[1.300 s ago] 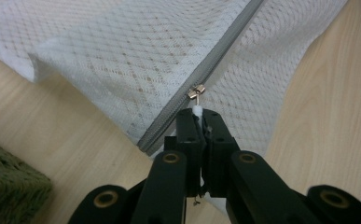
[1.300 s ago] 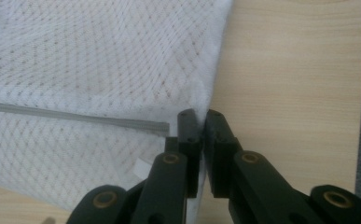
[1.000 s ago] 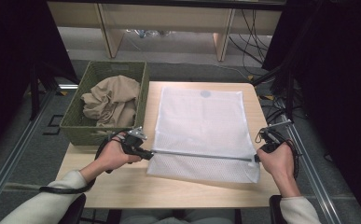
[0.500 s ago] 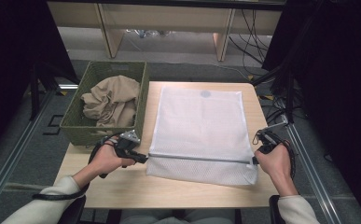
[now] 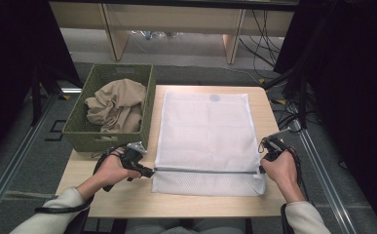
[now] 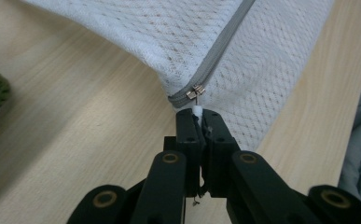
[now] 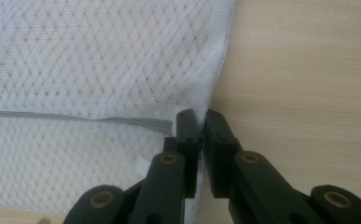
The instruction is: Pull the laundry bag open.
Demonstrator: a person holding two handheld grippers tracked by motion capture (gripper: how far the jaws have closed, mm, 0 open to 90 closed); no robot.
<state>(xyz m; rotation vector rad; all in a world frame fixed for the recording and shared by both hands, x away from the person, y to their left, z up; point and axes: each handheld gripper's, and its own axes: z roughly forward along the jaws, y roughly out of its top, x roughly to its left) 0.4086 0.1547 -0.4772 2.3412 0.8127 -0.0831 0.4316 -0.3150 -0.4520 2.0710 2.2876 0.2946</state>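
Note:
A white mesh laundry bag (image 5: 205, 131) lies flat on the wooden table (image 5: 127, 197). A grey zipper (image 5: 205, 171) runs across the bag near its front edge. At the zipper's left end, my left gripper (image 5: 152, 171) is shut on the small white pull tab, just behind the metal slider (image 6: 196, 92). The left gripper (image 6: 197, 112) points along the zipper line. My right gripper (image 5: 262, 168) pinches the bag's right edge where the zipper ends. In the right gripper view, white mesh (image 7: 99, 60) sits between the nearly closed jaws of the right gripper (image 7: 197, 114). The zipper looks closed along its full length.
A green woven basket (image 5: 79, 139) stands beside the table's left edge and holds a crumpled beige cloth (image 5: 115, 105). Bare wood shows along the table's near edge and left of the bag. Cables and shelf legs lie beyond the far end.
Both hands and the zipper line have shifted slightly toward the near edge of the table. The right hand has sunk a little. Both grips are unchanged.

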